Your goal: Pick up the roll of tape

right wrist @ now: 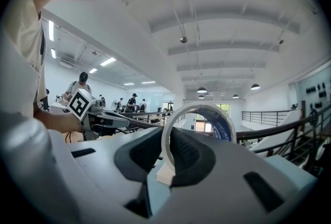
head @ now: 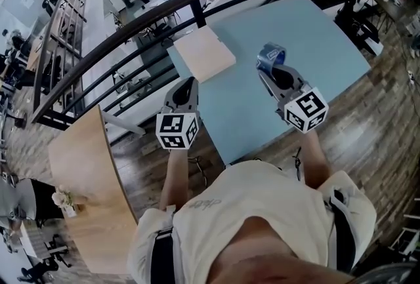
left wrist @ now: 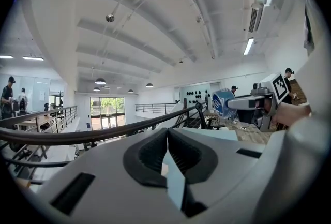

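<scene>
The right gripper (head: 271, 71) is clenched on the thin wall of the roll of tape (head: 270, 55), raised above the light-blue table (head: 321, 46), and the left gripper (head: 189, 83) to its left is clenched empty; a jolt could make the roll pivot and drop.

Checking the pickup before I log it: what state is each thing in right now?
roll of tape: clamped in the right gripper, held off the table.
right gripper: shut on the roll of tape.
left gripper: shut, empty.
wooden board: lying flat on the blue table.
</scene>
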`<move>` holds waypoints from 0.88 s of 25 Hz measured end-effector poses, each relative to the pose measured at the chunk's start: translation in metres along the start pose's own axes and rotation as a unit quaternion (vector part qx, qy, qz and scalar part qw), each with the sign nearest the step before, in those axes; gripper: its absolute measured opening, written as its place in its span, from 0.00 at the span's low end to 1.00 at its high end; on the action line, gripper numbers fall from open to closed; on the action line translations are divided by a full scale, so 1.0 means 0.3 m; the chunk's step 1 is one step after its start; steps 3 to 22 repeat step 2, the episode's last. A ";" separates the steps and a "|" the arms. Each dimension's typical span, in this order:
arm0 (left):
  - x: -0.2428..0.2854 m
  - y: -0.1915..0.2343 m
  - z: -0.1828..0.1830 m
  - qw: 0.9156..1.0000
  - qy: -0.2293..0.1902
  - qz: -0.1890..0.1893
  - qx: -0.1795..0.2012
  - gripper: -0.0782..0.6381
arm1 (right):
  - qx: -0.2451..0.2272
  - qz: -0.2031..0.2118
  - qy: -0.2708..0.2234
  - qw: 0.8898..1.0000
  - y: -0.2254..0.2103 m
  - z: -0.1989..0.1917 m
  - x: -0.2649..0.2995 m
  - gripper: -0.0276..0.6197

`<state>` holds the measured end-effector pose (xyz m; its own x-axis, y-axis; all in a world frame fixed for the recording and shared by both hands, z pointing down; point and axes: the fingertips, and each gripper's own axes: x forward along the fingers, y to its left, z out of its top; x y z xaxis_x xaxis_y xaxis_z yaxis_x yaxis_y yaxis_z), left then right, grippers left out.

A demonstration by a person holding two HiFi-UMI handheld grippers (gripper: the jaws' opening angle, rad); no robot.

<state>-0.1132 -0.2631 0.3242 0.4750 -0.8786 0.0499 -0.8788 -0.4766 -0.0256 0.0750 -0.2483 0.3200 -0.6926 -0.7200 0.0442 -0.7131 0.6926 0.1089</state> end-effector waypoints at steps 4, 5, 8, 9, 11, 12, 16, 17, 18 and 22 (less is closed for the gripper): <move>0.000 0.012 0.002 1.000 0.001 0.001 0.001 0.14 | 0.000 0.001 0.001 1.000 0.002 -0.003 0.011 0.12; 0.000 0.012 0.002 1.000 0.001 0.001 0.001 0.14 | 0.000 0.001 0.001 1.000 0.002 -0.003 0.011 0.12; 0.000 0.012 0.002 1.000 0.001 0.001 0.001 0.14 | 0.000 0.001 0.001 1.000 0.002 -0.003 0.011 0.12; 0.000 0.012 0.002 1.000 0.001 0.001 0.001 0.14 | 0.000 0.001 0.001 1.000 0.002 -0.003 0.011 0.12; 0.000 0.012 0.002 1.000 0.001 0.001 0.001 0.14 | 0.000 0.001 0.001 1.000 0.002 -0.003 0.011 0.12; 0.000 0.012 0.002 1.000 0.001 0.001 0.001 0.14 | 0.000 0.001 0.001 1.000 0.002 -0.003 0.011 0.12; 0.000 0.012 0.002 1.000 0.001 0.001 0.001 0.14 | 0.000 0.001 0.001 1.000 0.002 -0.003 0.011 0.12; 0.000 0.012 0.002 1.000 0.001 0.001 0.001 0.14 | 0.000 0.001 0.001 1.000 0.002 -0.003 0.011 0.12; 0.000 0.012 0.002 1.000 0.001 0.001 0.001 0.14 | 0.000 0.001 0.001 1.000 0.002 -0.003 0.011 0.12; 0.000 0.012 0.002 1.000 0.001 0.001 0.001 0.14 | 0.000 0.001 0.001 1.000 0.002 -0.003 0.011 0.12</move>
